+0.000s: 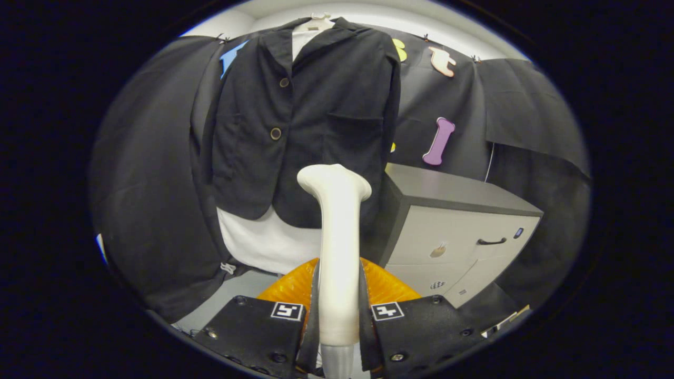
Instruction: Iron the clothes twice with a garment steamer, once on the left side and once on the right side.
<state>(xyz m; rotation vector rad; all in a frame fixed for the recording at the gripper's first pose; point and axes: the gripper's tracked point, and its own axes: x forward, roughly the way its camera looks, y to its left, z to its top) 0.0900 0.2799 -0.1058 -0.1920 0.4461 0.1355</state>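
The white garment steamer (337, 252) stands upright between the gripper's (338, 316) fingers, which press its handle from both sides; its flared head points toward 12 o'clock, at the lower front of a black blazer (305, 126). The blazer hangs on a pale hanger (316, 22) over a white shirt (263, 242), whose hem shows below it at 10 o'clock from the steamer head. An orange object (387, 284), possibly a base or bowl, sits behind the handle. A grey drawer cabinet (458, 221) stands at 3 o'clock.
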